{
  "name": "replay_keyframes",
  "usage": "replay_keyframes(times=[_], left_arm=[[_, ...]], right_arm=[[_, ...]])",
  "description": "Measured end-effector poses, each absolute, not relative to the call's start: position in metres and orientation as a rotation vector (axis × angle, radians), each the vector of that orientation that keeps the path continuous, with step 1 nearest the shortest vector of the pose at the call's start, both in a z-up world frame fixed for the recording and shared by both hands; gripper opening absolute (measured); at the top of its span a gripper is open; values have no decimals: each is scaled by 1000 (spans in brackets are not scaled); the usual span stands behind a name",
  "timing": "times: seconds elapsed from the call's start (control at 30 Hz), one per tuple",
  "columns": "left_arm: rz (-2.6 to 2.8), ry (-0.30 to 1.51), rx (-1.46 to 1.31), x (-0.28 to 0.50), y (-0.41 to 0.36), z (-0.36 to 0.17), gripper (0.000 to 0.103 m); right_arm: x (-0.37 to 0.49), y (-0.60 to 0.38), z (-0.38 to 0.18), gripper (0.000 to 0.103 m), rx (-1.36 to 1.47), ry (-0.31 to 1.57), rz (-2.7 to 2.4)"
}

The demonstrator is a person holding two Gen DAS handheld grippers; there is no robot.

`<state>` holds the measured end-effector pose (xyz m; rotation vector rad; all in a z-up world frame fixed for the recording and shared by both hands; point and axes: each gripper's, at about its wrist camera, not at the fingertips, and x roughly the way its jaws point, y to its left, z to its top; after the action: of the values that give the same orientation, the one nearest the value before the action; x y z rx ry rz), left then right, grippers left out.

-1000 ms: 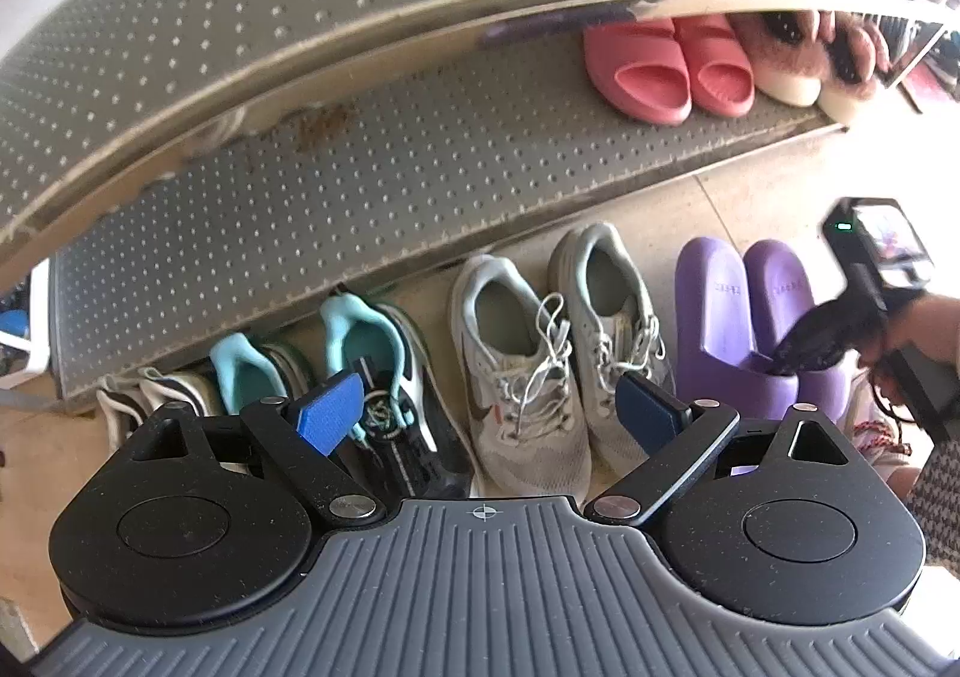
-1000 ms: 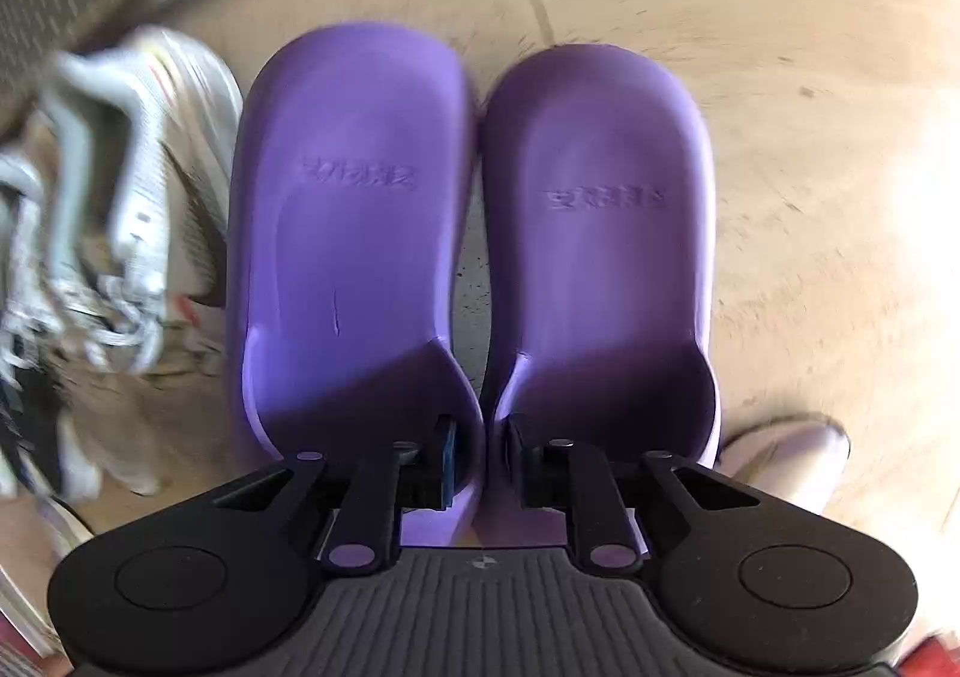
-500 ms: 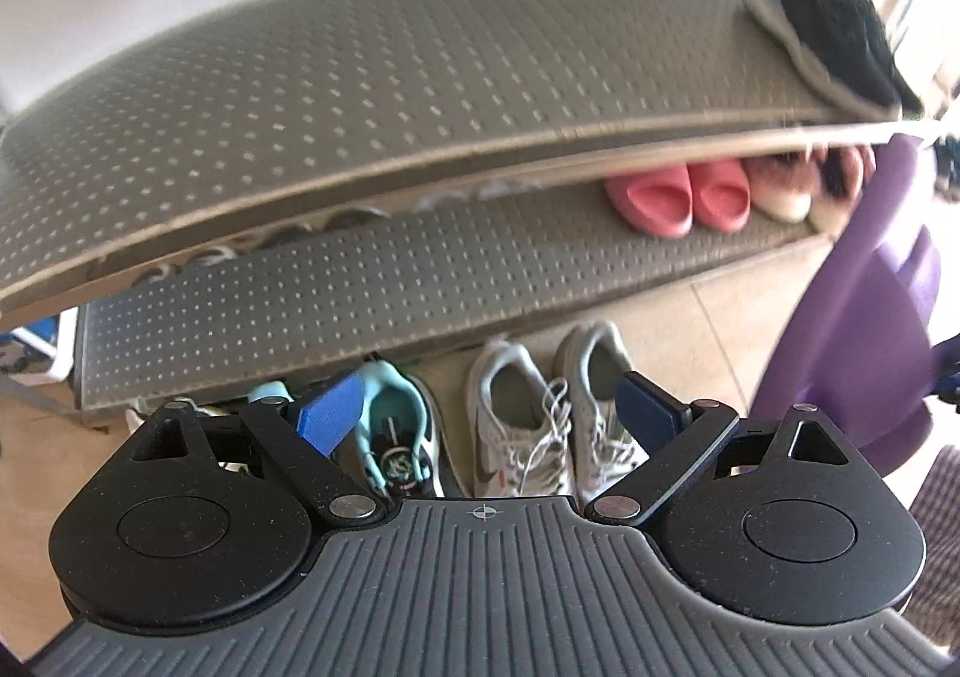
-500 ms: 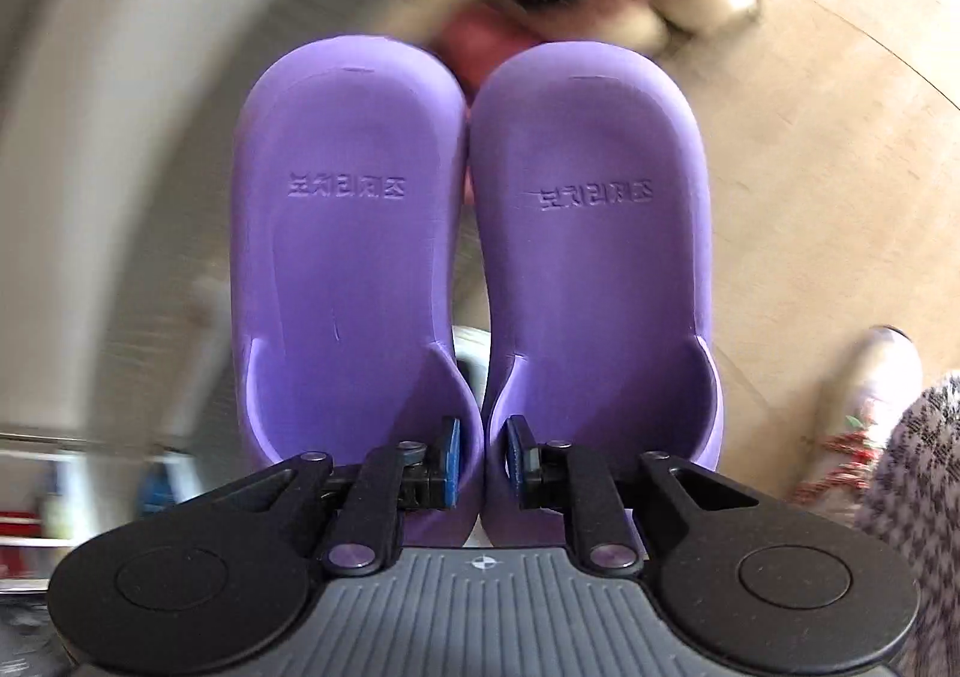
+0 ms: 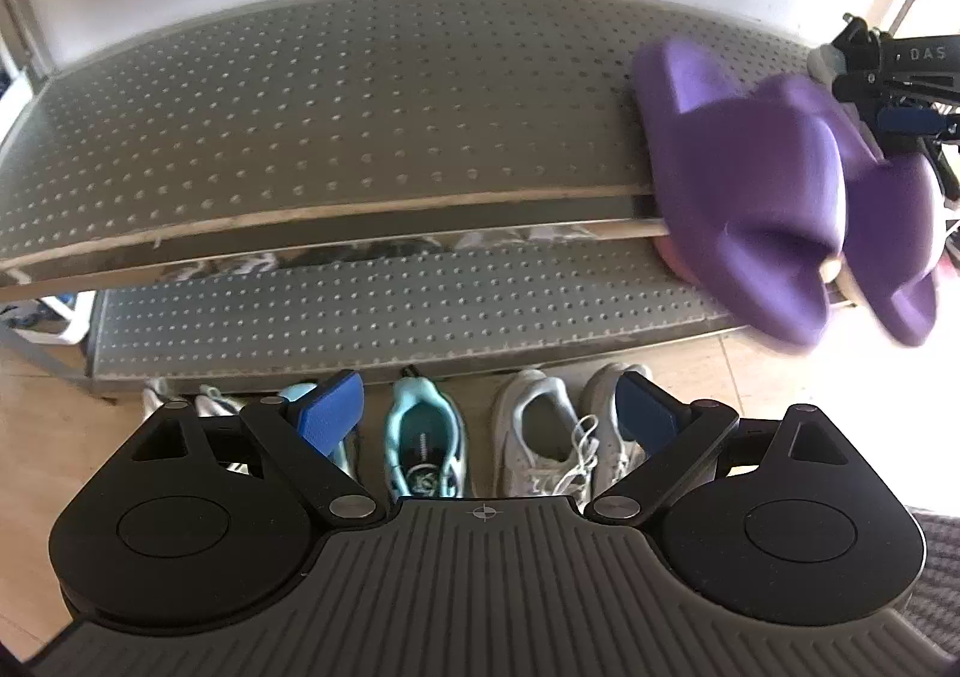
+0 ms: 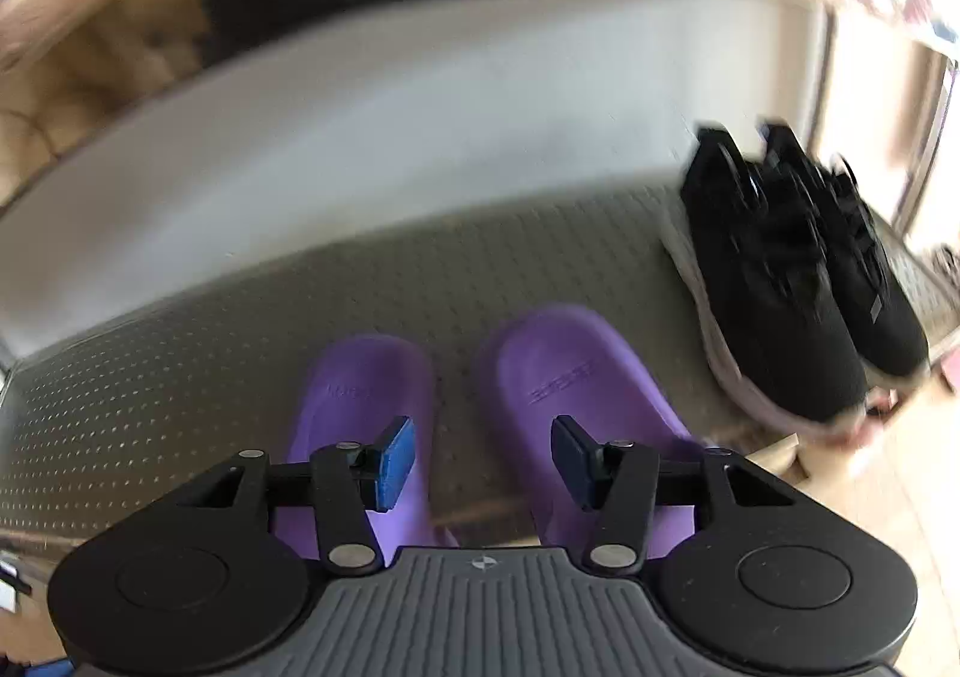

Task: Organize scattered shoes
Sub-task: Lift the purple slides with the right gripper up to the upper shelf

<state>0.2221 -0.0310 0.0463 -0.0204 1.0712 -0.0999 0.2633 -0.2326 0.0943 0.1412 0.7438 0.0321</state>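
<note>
Two purple slippers (image 6: pixel 576 383) lie side by side at the front of the top rack shelf (image 6: pixel 180 377), heels hanging past its edge; they also show in the left wrist view (image 5: pixel 762 203). My right gripper (image 6: pixel 483 461) is open just above and behind them, with its jaws spread and nothing between them. It shows in the left wrist view (image 5: pixel 888 77) at the far right. My left gripper (image 5: pixel 489 419) is open and empty, held low in front of the rack above the floor shoes.
Black sneakers (image 6: pixel 798 281) stand on the top shelf right of the slippers. On the floor under the rack are teal sneakers (image 5: pixel 423 437) and grey sneakers (image 5: pixel 540 431). The perforated middle shelf (image 5: pixel 360 305) is below the top one.
My right gripper carried the purple slippers up from the floor to the top shelf, then opened and let them go. The left gripper rose and drew back a little.
</note>
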Motion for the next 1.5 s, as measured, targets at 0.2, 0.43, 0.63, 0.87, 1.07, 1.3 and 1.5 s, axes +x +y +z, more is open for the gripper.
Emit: replay_keyframes(times=[0.2, 0.43, 0.63, 0.87, 1.07, 1.3, 1.5], left_arm=[[-139, 1107, -30, 224, -57, 38, 95], [-166, 1111, 43, 219, -85, 31, 95], [-162, 1127, 53, 224, -91, 22, 95], [-168, 1120, 44, 225, -90, 21, 95], [-152, 1135, 36, 222, -82, 21, 95], [-145, 1146, 24, 222, -72, 19, 95], [-147, 1163, 32, 229, -73, 11, 95]], right_arm=[[226, -279, 99, 86, 68, 683, 36], [265, -299, 40, 76, -106, 932, 14], [291, -328, 21, 31, 16, 974, -90], [290, -334, 44, 28, 167, 894, -124], [302, -305, 47, 34, 117, 822, -82], [345, -291, 32, 36, 55, 782, -136], [371, -302, 35, 27, 155, 642, -80]])
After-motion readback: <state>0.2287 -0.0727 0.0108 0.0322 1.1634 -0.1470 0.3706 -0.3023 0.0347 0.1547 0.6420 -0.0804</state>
